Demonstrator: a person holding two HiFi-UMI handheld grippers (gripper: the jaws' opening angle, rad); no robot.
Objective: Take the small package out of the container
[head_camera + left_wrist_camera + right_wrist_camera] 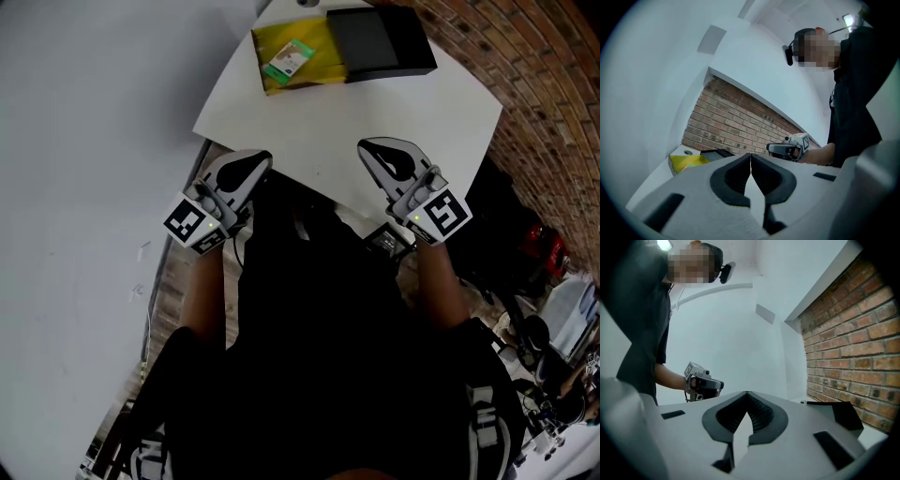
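head view: nearest, the left gripper (261, 161) and right gripper (367, 148) hover at the near edge of the white table (375, 103), both with jaws pressed together and holding nothing. farther off, the small package (289, 58) lies inside the yellow container (323, 42), which touches a black box (382, 42).

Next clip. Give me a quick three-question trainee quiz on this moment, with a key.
1. True or false: the small package lies inside the yellow container.
2. In the head view, the black box sits: A) right beside the yellow container; B) on the floor; C) stacked on the small package.
3. Fill in: the left gripper and the right gripper both have their jaws ____, with nothing between them.
Key: 1 true; 2 A; 3 shut.
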